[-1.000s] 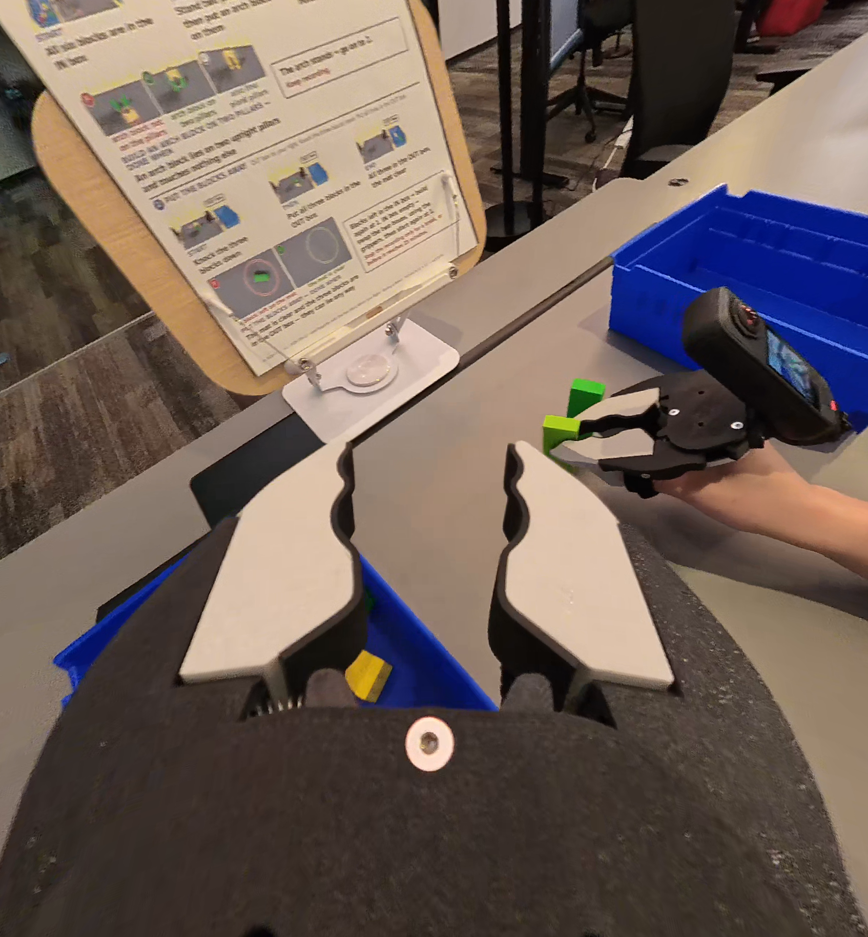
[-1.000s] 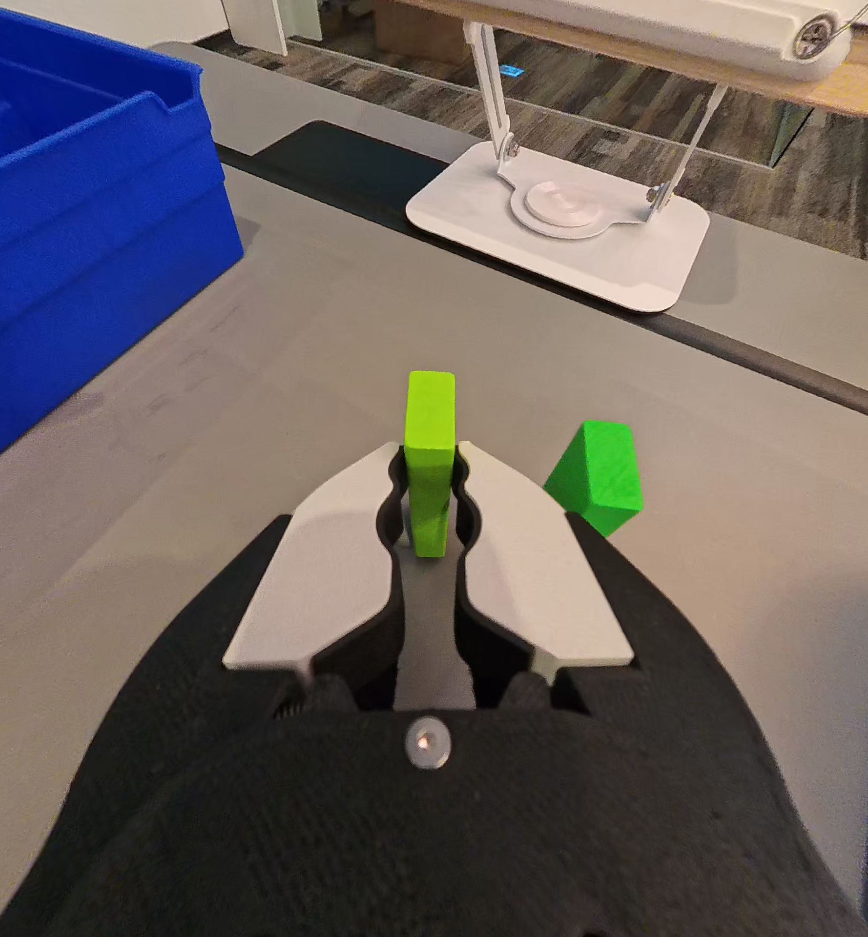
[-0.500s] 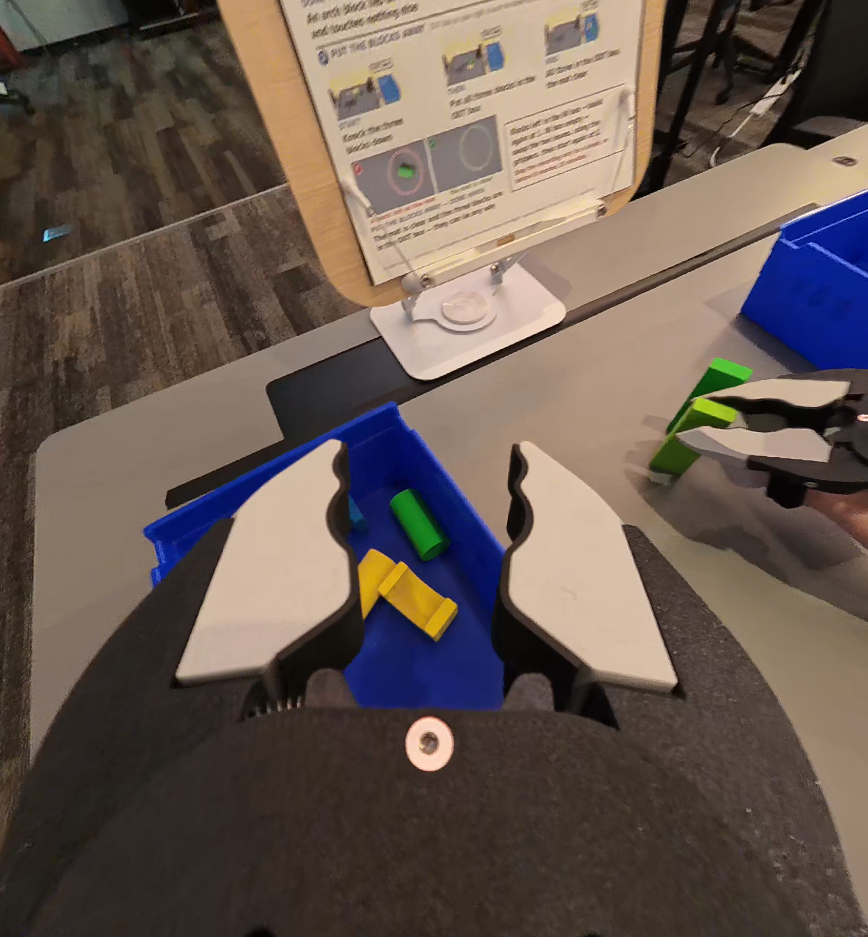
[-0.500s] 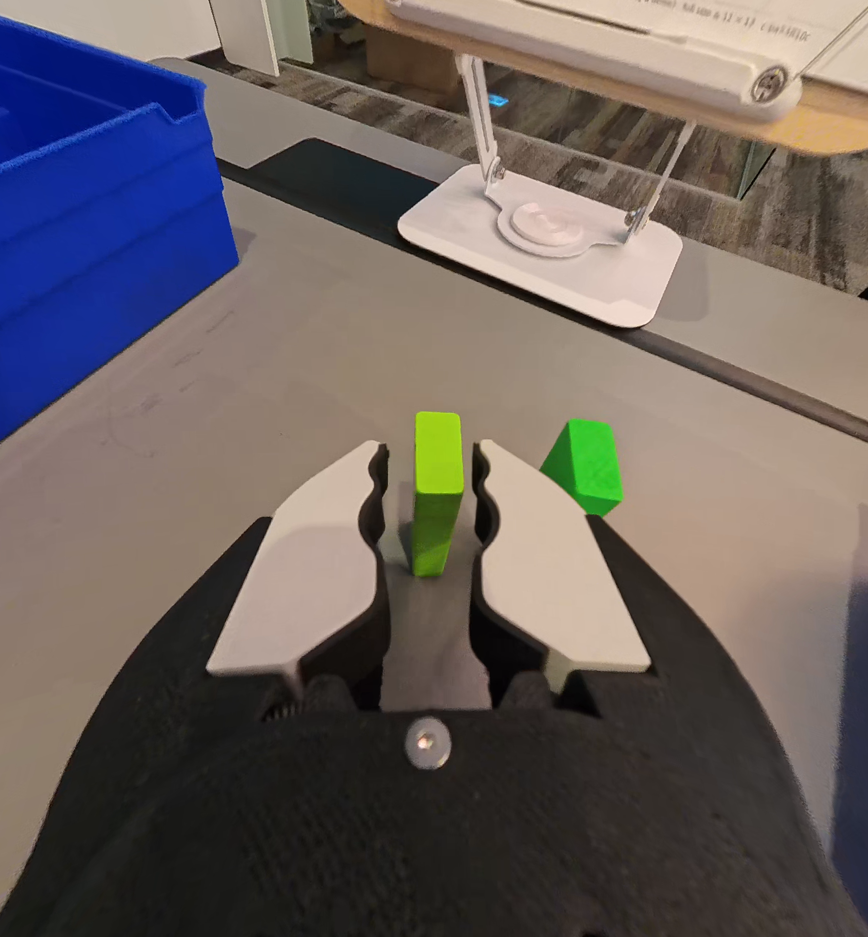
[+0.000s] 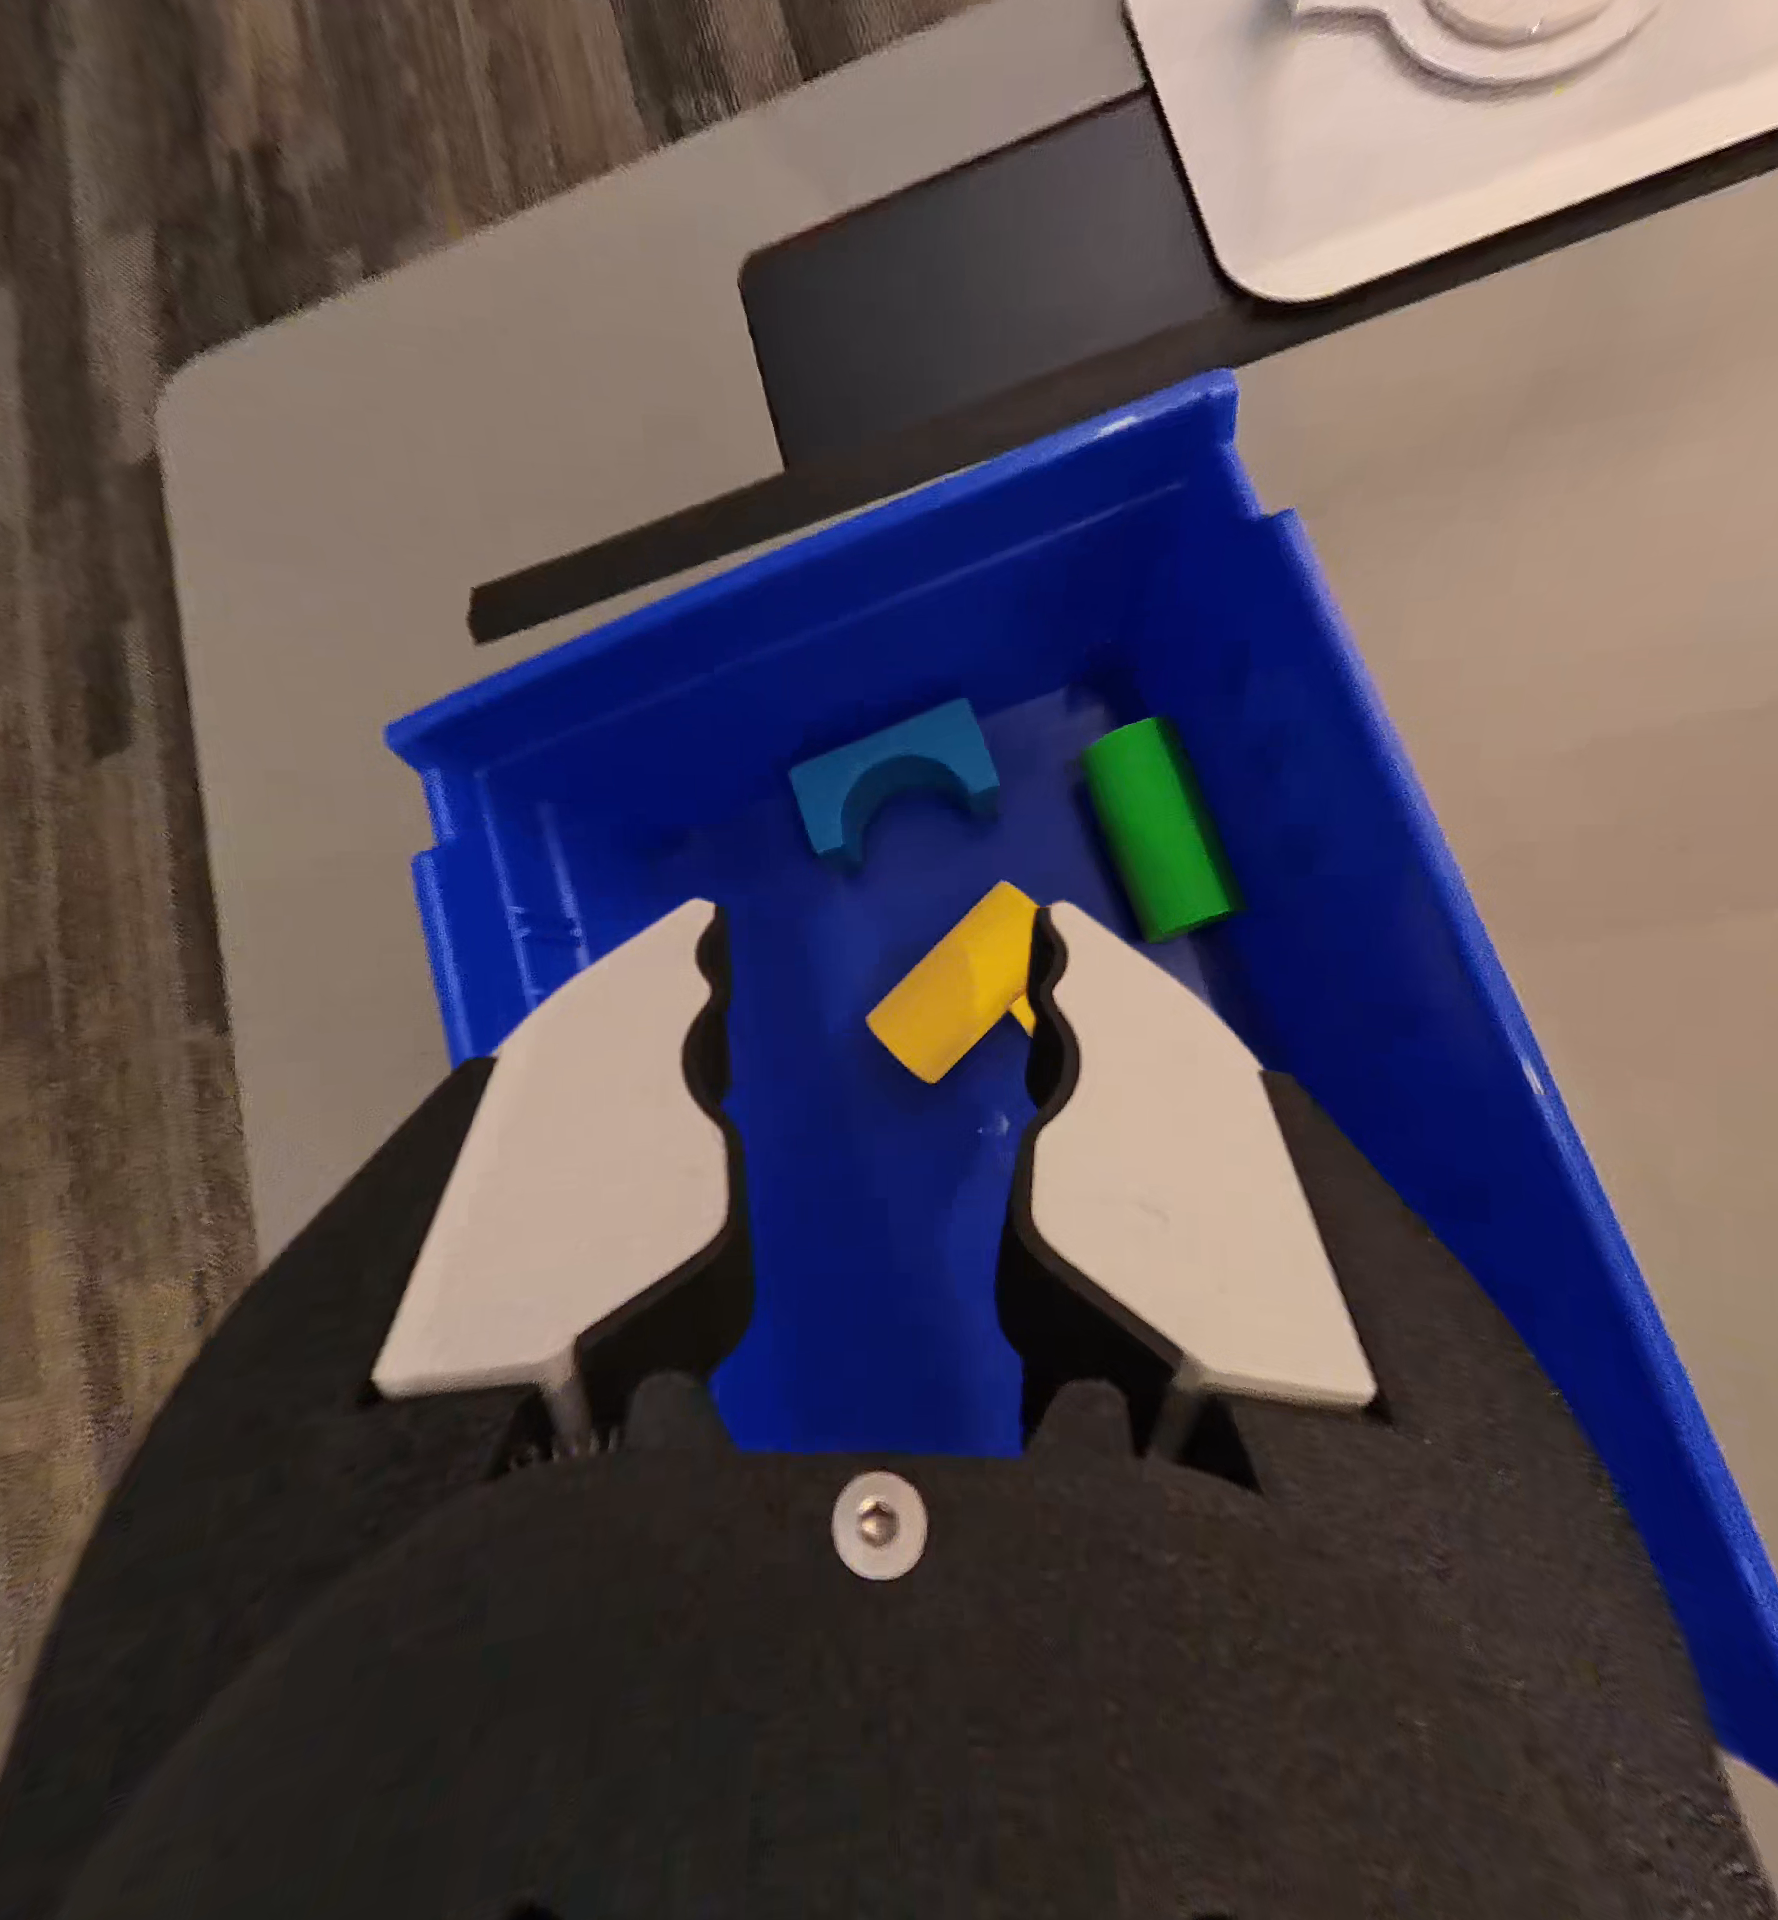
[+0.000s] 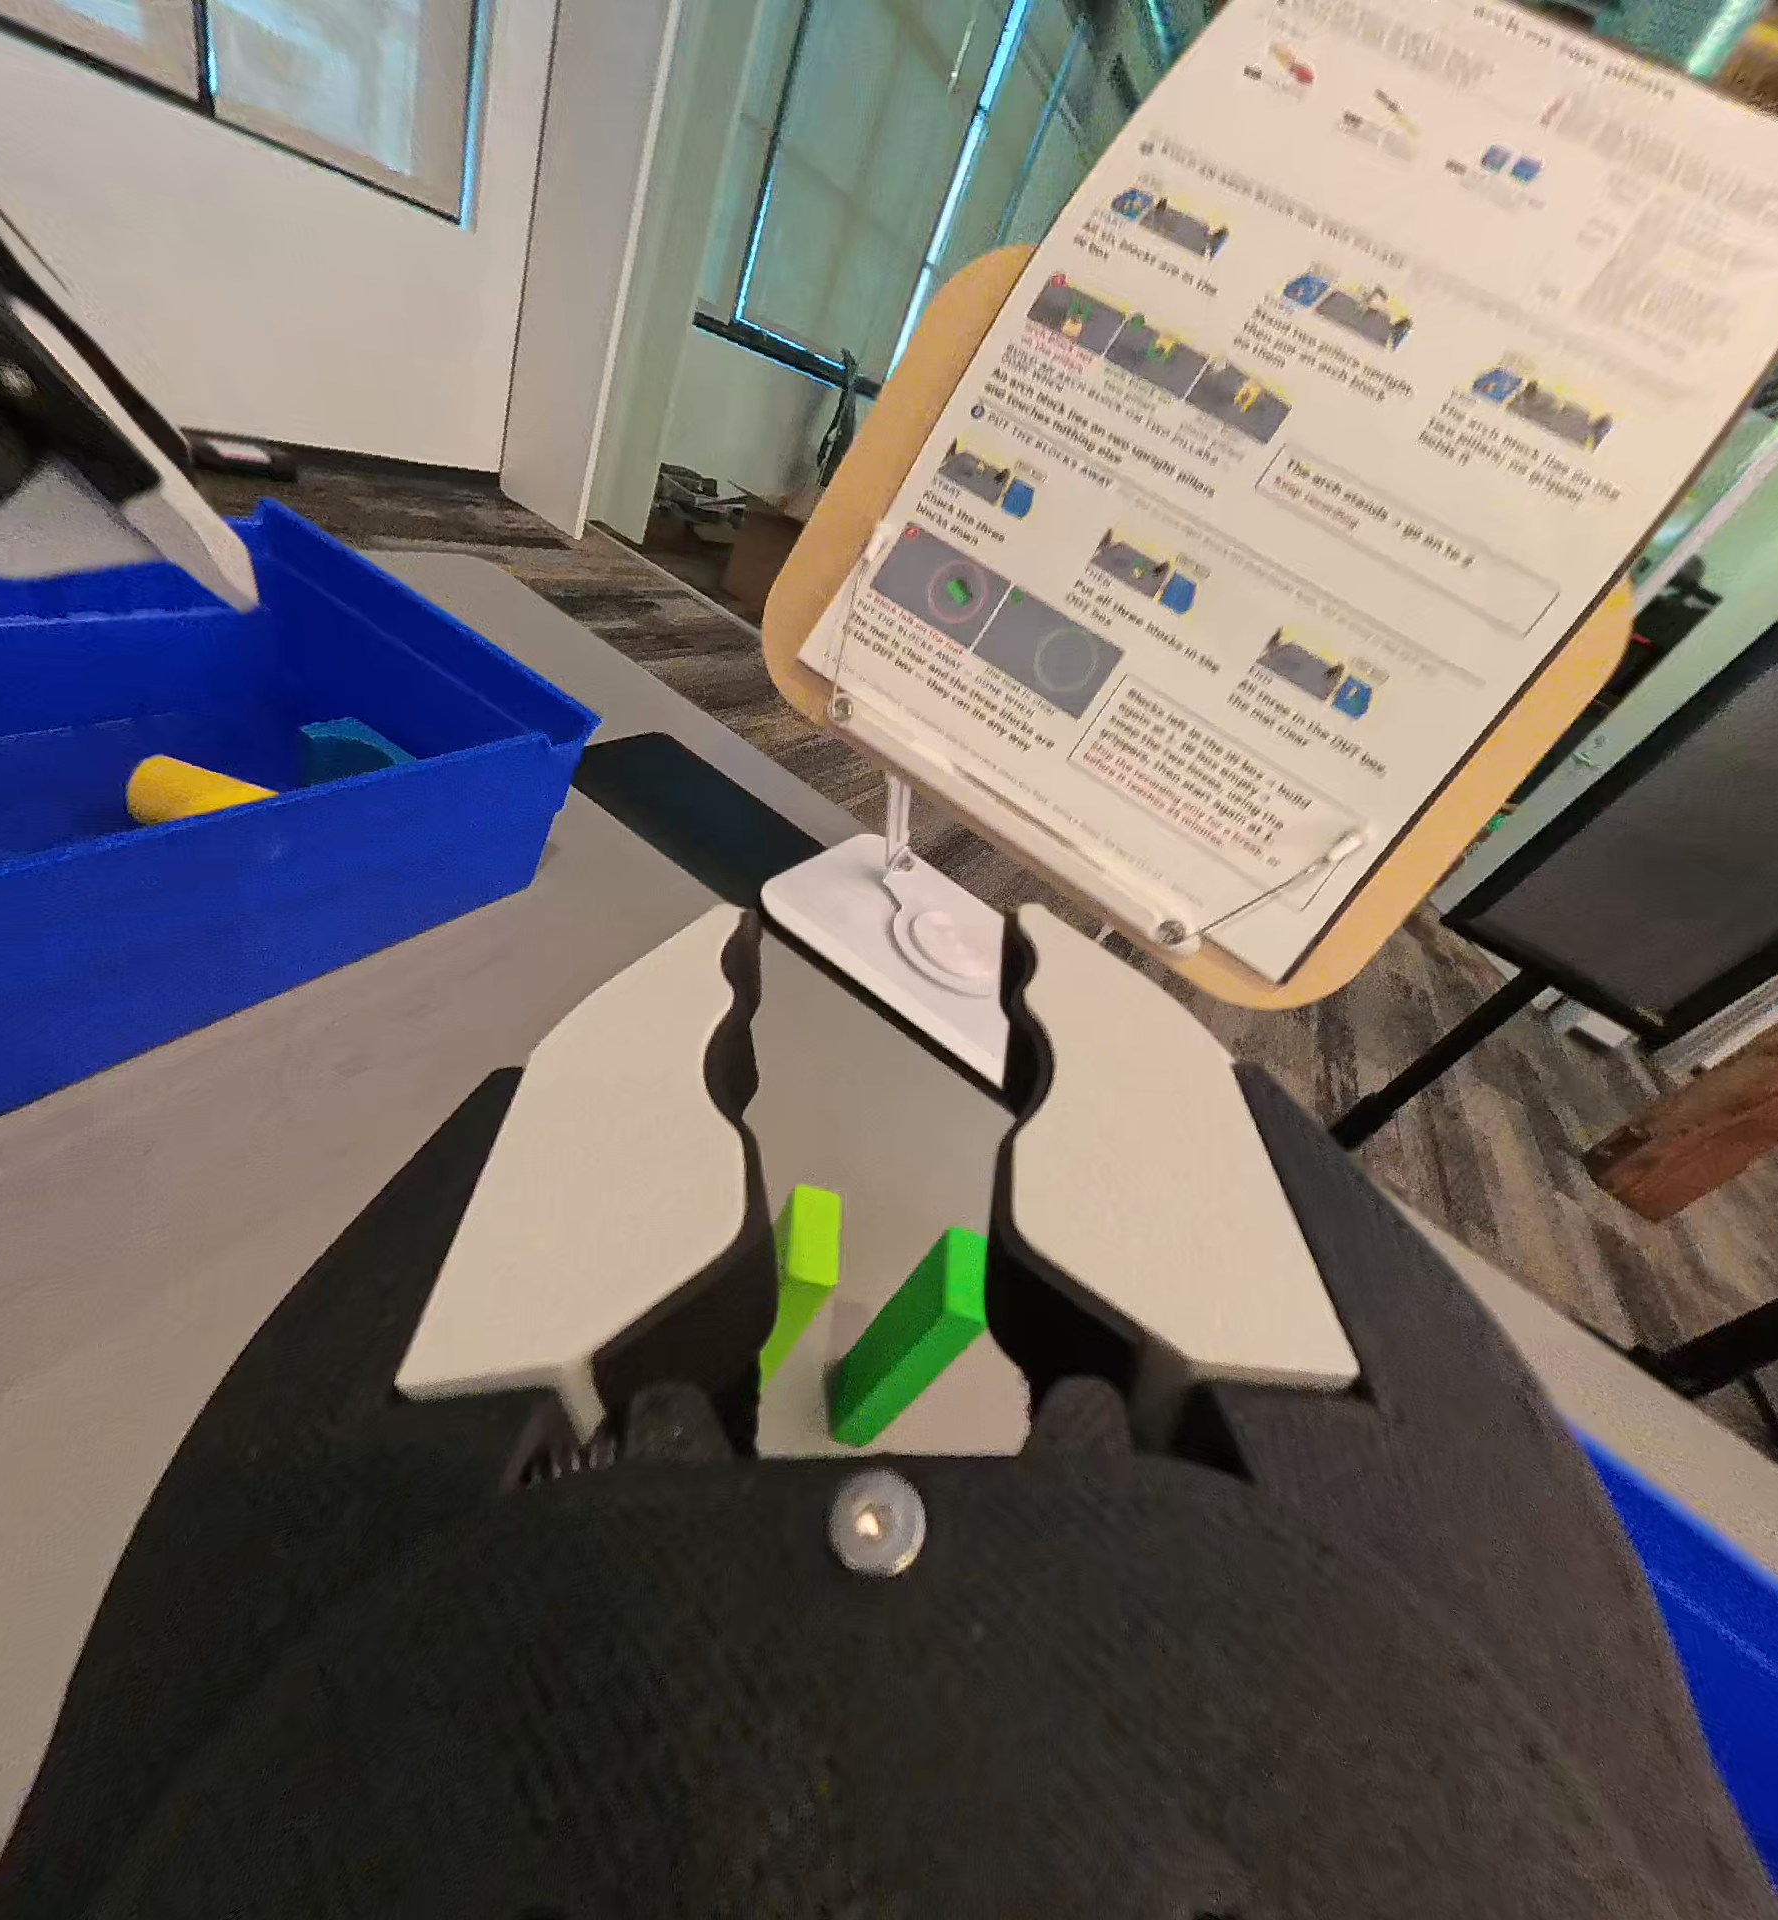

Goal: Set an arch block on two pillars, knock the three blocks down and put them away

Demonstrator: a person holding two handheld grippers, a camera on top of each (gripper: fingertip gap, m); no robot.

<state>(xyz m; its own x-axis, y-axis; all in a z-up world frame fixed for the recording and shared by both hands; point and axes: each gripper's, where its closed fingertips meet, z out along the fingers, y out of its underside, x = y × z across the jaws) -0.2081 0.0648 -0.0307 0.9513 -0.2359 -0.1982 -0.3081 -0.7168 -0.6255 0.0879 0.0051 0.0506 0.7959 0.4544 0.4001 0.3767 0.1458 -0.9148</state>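
Note:
My left gripper (image 5: pixel 880 920) is open and hangs over the blue bin (image 5: pixel 1311 790), holding nothing. In the bin lie a blue arch block (image 5: pixel 895 779), a green cylinder (image 5: pixel 1160 826) and a yellow block (image 5: pixel 952 987); the yellow block is partly behind my right fingertip (image 5: pixel 1072 935). My right gripper (image 6: pixel 880 925) is open and empty, raised above the grey table. Below it, seen between its fingers, stand a light green pillar (image 6: pixel 807 1262) and a darker green pillar (image 6: pixel 916 1330), side by side and apart from the pads.
The blue bin (image 6: pixel 241 883) is at the left in the right wrist view, with the left gripper's finger (image 6: pixel 168 520) above it. An instruction board on a white stand (image 6: pixel 1280 499) is at the table's far edge. Another blue bin's edge (image 6: pixel 1758 1683) is at the lower right. Spacing between my two grippers at the tips: around 30 centimeters. To reach the yellow block (image 5: pixel 952 987) in a straight line is about 10 centimeters for my left fingers, about 35 centimeters for my right. Seen from the right wrist view (image 6: pixel 213 785) as well.
My right gripper opened, let go of the light green pillar and pulled up and back. My left gripper swung over the blue bin and tipped down towards the blocks in it.

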